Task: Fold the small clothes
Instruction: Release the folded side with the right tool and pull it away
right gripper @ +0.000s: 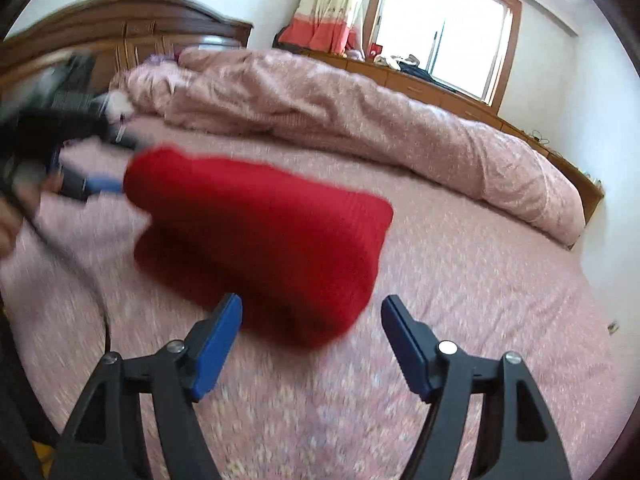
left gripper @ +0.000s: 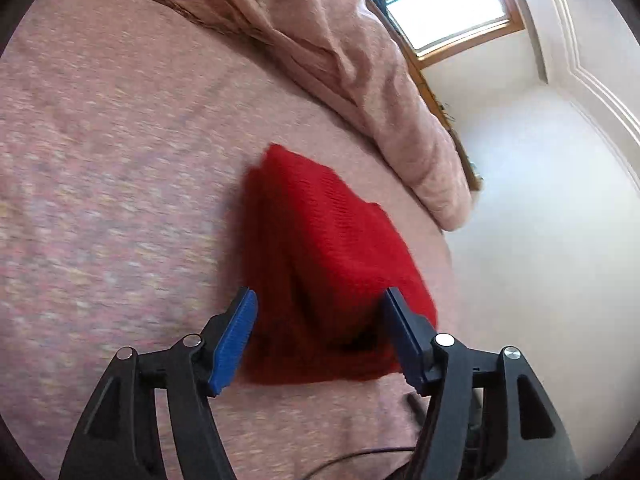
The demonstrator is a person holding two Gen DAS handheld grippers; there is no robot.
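Note:
A folded red knit garment point(left gripper: 320, 248) lies on the pink bed sheet point(left gripper: 100, 160). My left gripper point(left gripper: 319, 294) is open above its near end, blue pads on either side of the cloth and not pressing on it. In the right wrist view the same red garment point(right gripper: 260, 240) lies just beyond my right gripper point(right gripper: 312, 300), which is open with nothing between its fingers. The garment's near edge reaches the left fingertip. The left gripper point(right gripper: 80, 184) shows blurred at the garment's far left end, held by a person's hand point(right gripper: 12, 216).
A bunched pink duvet point(right gripper: 360, 120) runs along the far side of the bed. Behind it are a wooden headboard point(right gripper: 132, 28), a low wooden cabinet point(right gripper: 460, 100) and a window point(right gripper: 440, 28). The bed's edge and a white wall point(left gripper: 540, 240) lie right of the garment. A black cable point(left gripper: 360, 454) trails near the left gripper.

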